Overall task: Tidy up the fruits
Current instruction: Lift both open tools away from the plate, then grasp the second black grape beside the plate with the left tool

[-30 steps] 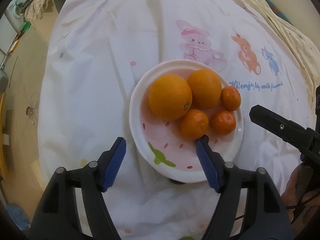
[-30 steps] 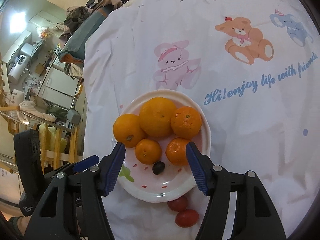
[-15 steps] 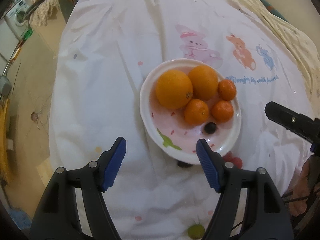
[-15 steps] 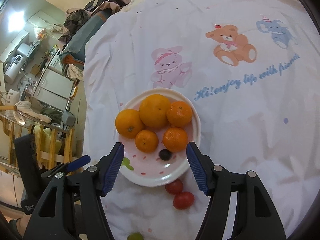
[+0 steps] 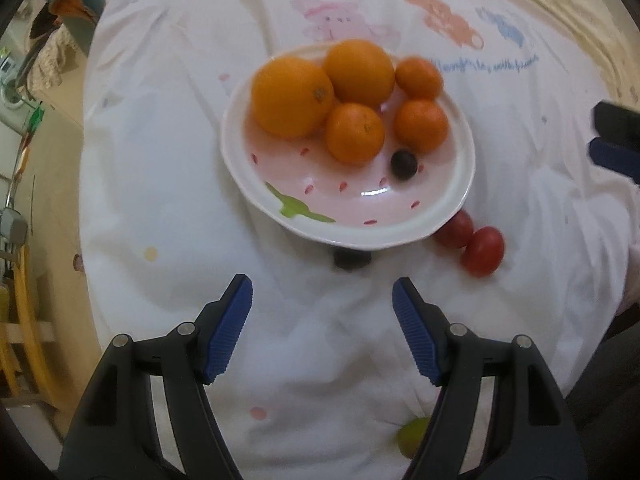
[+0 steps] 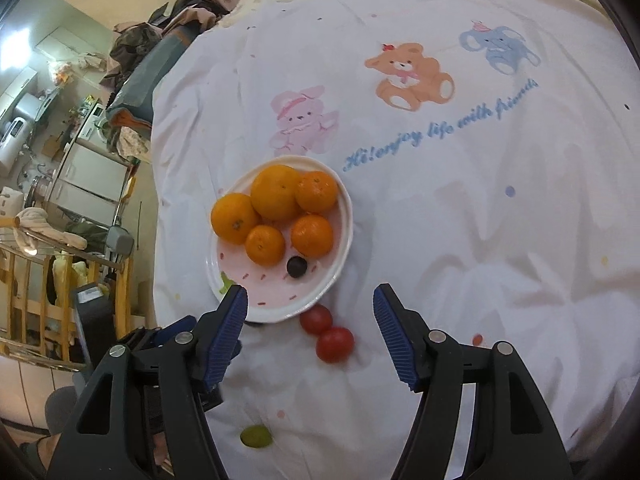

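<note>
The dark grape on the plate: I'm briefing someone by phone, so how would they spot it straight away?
Find the white plate with a pink centre on the cartoon-print cloth. Five orange citrus fruits crowd its far side; the dark grape lies alone on the bare part just in front of them. It is the plate's only small, near-black fruit, unlike the two red tomatoes on the cloth beyond the rim.

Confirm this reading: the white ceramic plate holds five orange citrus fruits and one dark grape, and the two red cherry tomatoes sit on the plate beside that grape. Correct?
Not quite. The two red cherry tomatoes lie on the white printed cloth, just off the rim of the white ceramic plate, as the right wrist view shows. The five orange citrus fruits and the dark grape are on the plate.
</note>
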`<state>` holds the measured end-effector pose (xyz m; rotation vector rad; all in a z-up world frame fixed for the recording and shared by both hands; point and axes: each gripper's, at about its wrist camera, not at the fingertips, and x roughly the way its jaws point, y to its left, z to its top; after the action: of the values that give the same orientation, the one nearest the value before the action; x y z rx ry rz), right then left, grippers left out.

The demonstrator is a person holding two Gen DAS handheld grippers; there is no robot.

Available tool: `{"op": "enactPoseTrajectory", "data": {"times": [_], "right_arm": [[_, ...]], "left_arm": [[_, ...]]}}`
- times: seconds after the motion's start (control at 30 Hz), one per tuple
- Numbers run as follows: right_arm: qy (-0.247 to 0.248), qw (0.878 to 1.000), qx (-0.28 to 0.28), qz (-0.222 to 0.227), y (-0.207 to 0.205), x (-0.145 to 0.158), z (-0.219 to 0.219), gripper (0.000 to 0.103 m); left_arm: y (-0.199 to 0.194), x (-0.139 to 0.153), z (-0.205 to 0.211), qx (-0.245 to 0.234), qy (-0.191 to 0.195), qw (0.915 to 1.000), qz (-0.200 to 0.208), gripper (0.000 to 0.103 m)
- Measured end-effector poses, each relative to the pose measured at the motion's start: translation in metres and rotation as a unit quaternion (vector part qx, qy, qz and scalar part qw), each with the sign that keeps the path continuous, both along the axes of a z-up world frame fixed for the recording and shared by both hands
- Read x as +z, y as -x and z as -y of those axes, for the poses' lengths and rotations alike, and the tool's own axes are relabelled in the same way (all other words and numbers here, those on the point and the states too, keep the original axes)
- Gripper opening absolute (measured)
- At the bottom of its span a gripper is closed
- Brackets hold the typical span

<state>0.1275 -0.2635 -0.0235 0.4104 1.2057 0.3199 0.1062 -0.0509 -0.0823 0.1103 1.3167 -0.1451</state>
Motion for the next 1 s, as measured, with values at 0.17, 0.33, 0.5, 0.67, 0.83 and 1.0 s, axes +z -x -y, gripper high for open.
{"op": "enactPoseTrajectory", "data": {"times": [0.17, 0.33, 0.5, 0.67, 0.83, 1.0], "right_arm": [[0.012, 1.0, -0.011, -0.012, 0.002, -0.004, 0.009, 0.069], [0.007, 1.0, -0.021, -0.017, 0.002, -0.008, 0.019, 0.069], [0.009, 1.0, -0.021, -0.019, 0.0, -0.01, 0.021, 0.069], [0.013, 0.999, -0.028, -0.024, 0.0, -0.013, 0.025, 0.069], [0.027, 0.999, -0.026, -0.022, 0.0, -0.013, 0.023, 0.069], [0.027, 0.999, -0.032, -0.023, -0.001, -0.013, 0.026, 0.069]], "left_arm": [[-0.005, -0.017, 0.012, -0.017, -0.013, 0.9997, -0.012, 0.068], [-0.012, -0.03, 0.027, -0.037, -0.035, 0.9987, -0.011, 0.059], [-0.019, -0.028, 0.031, -0.031, -0.034, 0.9989, 0.002, 0.04], [-0.02, -0.028, 0.029, -0.028, -0.022, 0.9994, -0.005, 0.019], [-0.016, -0.021, 0.017, -0.011, -0.012, 0.9998, -0.009, 0.019], [-0.002, -0.003, 0.008, -0.004, -0.002, 0.9999, -0.012, 0.019]]}}
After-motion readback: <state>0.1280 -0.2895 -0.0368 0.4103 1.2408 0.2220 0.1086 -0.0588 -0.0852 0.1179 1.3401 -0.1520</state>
